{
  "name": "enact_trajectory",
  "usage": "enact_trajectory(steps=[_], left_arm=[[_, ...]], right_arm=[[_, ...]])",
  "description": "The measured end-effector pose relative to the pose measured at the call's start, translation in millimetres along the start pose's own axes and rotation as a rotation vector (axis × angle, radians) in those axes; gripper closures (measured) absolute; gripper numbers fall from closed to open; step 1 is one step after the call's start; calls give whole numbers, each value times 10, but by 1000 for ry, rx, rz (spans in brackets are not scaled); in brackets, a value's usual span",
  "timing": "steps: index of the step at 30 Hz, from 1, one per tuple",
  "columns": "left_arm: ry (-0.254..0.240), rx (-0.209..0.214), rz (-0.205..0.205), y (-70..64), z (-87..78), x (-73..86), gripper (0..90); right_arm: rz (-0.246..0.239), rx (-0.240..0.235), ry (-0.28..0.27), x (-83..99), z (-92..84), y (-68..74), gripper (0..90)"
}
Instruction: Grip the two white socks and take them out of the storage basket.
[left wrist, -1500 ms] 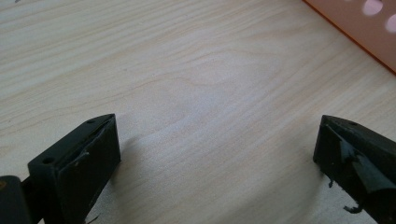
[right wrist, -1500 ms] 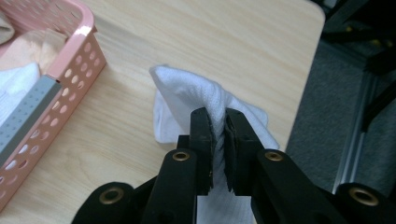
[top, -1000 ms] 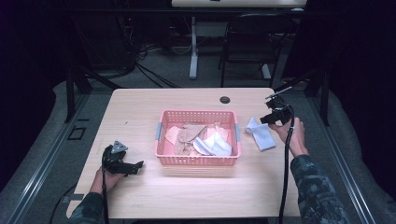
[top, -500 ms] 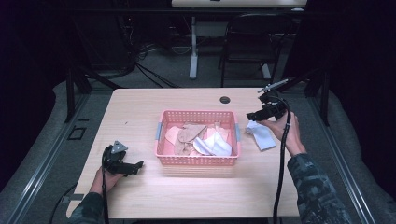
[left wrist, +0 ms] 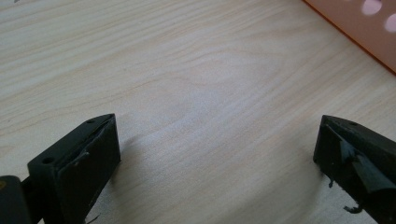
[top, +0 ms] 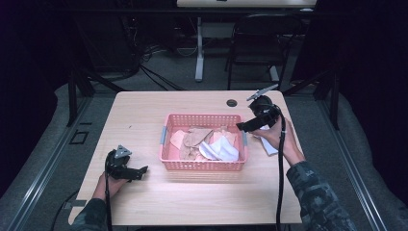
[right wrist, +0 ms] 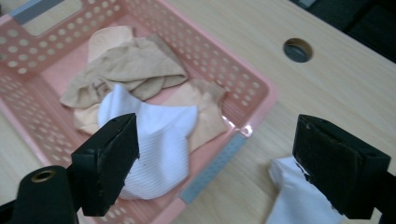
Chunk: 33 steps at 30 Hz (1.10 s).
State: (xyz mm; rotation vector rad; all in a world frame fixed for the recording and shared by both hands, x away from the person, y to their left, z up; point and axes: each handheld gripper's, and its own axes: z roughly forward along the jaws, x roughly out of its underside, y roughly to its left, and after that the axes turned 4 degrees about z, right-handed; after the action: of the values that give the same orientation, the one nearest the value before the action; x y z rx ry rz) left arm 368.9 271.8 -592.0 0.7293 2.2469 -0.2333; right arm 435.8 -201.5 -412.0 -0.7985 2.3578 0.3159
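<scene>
High view: pale wooden surface (top: 144, 120), pink perforated plastic basket (top: 203, 166) at centre holding beige and tan cloth pieces (top: 192, 138) plus a white ribbed sock (top: 220, 150). Left claw (top: 139, 172) low on the surface near the front-left, well apart from the basket. Right claw (top: 243, 127) raised over the basket's right rim, hand (top: 276, 139) behind it. Second white cloth (top: 269, 146) on the surface just right of the basket, partly hidden by that hand. Round dark cable hole (top: 232, 103) behind the basket. Black chair (top: 260, 48) and cables on the floor beyond. No readable writing or labels.

Left gripper view: left claw (left wrist: 215, 163) spread wide over bare wood, basket corner (left wrist: 359, 32) at top right.

Right gripper view: right claw (right wrist: 229, 168) spread, nothing between the jaws; basket wall (right wrist: 233, 84), sock (right wrist: 159, 140), tan cloth (right wrist: 126, 65), grey handle strip (right wrist: 212, 168), outside white cloth (right wrist: 299, 200), hole (right wrist: 298, 50).
</scene>
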Motion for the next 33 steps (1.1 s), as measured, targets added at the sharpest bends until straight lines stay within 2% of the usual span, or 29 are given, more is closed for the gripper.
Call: enact_trajectory(steps=[3,4,5,7,11,13,14,16,17,19,20,21,25,28,33], left_arm=[[0,0,0,0,0,0,4],[0,0,0,0,0,0,4],[0,0,-1,0,0,0,4],[0,0,0,0,0,0,4],[0,0,0,0,0,0,4],[0,0,0,0,0,0,4],[0,0,0,0,0,0,4],[0,1,1,1,0,-1,4],[0,1,3,2,1,-1,4],[0,1,1,1,1,-1,4],[-1,1,4,2,1,-1,4],[0,1,1,0,1,-1,4],[0,1,1,0,1,-1,4],[-1,1,4,2,1,-1,4],[0,2,5,3,1,-2,4]], right_arm=[[-30,-24,20,-15,92,123,131],[-40,-47,45,-17,169,217,134],[-40,-47,45,-17,169,217,134],[-55,-81,81,-17,248,300,141],[-76,-110,148,6,452,462,151],[-81,-124,196,46,626,553,156],[-81,-124,196,46,626,553,156],[-77,-125,254,81,797,623,155],[-77,-125,254,81,797,623,155],[-87,-123,305,89,905,654,164],[-89,-103,340,103,991,673,174],[-89,-103,340,103,991,673,174],[-66,-82,397,131,1089,671,210],[-57,-57,409,146,1114,671,254],[-61,-46,440,142,1139,689,369]])
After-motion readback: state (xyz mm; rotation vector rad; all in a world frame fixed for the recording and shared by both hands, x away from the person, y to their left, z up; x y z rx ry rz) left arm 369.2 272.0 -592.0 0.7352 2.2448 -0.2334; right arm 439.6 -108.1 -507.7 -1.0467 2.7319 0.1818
